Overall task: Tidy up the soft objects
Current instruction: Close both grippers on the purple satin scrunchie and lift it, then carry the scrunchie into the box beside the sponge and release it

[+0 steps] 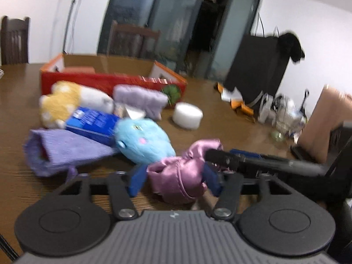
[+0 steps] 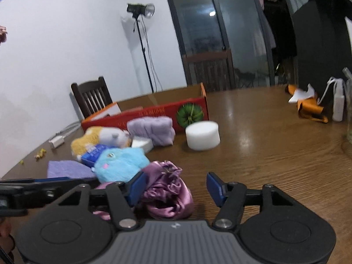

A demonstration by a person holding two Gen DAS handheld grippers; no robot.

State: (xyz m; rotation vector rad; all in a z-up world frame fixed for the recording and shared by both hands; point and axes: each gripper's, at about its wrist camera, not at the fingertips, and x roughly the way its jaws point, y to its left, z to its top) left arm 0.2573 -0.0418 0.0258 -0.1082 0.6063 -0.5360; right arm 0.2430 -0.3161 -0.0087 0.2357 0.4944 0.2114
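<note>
The pink pouch is glossy satin cloth, and the blue toy is fuzzy plush. The worktop is grained, shiny wood.

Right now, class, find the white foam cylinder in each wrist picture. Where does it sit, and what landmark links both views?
Left wrist: white foam cylinder at centre, beyond the blue plush.
Right wrist: cylinder at centre, right of the plush.
Shared landmark: the red box's green-printed end, just behind it.

Wooden table bears plush toys, white foam cylinder, red box.
</note>
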